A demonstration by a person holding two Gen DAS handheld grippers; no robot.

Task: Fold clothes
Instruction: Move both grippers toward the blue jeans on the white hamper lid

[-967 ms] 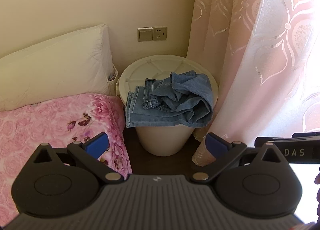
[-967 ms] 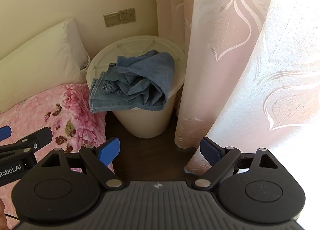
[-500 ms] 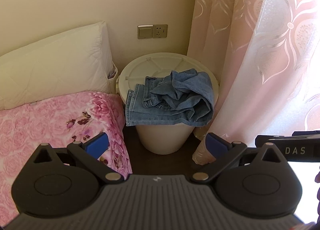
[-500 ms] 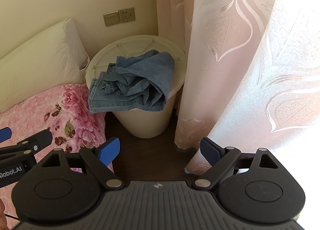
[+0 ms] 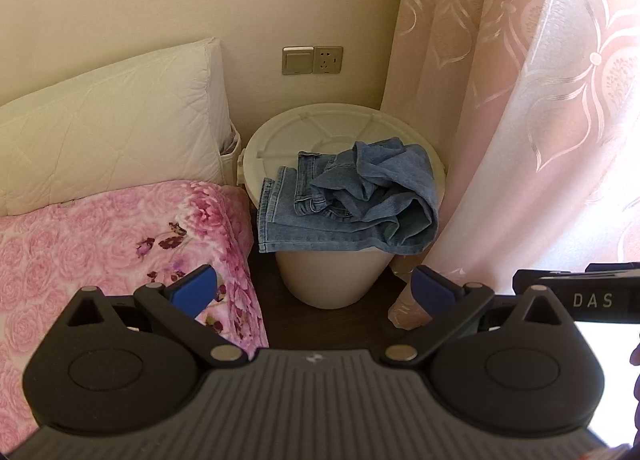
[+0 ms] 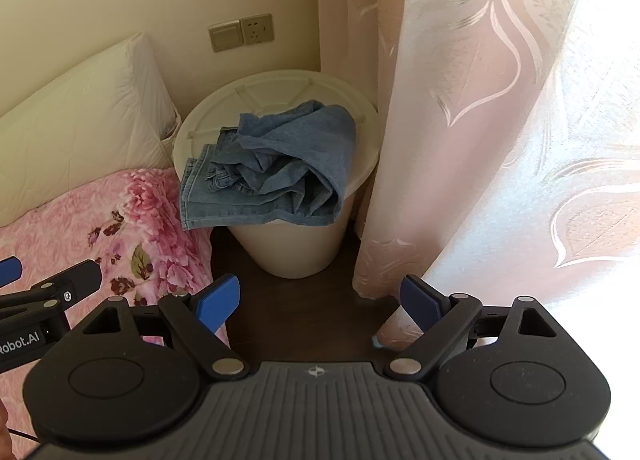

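Observation:
A crumpled pair of blue jeans (image 5: pixel 352 200) lies on the lid of a white round bin (image 5: pixel 336 128), one edge hanging over the front rim. The jeans also show in the right wrist view (image 6: pixel 280 172) on the bin (image 6: pixel 280 88). My left gripper (image 5: pixel 316 288) is open and empty, well short of the bin and a little below it. My right gripper (image 6: pixel 320 300) is open and empty too, over the dark floor in front of the bin. The left gripper's side shows at the right wrist view's left edge (image 6: pixel 44 296).
A bed with a pink floral blanket (image 5: pixel 100 244) and a white pillow (image 5: pixel 108 124) lies left of the bin. Pink patterned curtains (image 5: pixel 520 120) hang right of it, down to the dark floor (image 6: pixel 296 312). A wall switch and socket (image 5: pixel 312 59) sit above the bin.
Both views have shifted slightly: the bin and jeans sit a little lower and smaller in the left wrist view. Both grippers stay open and empty.

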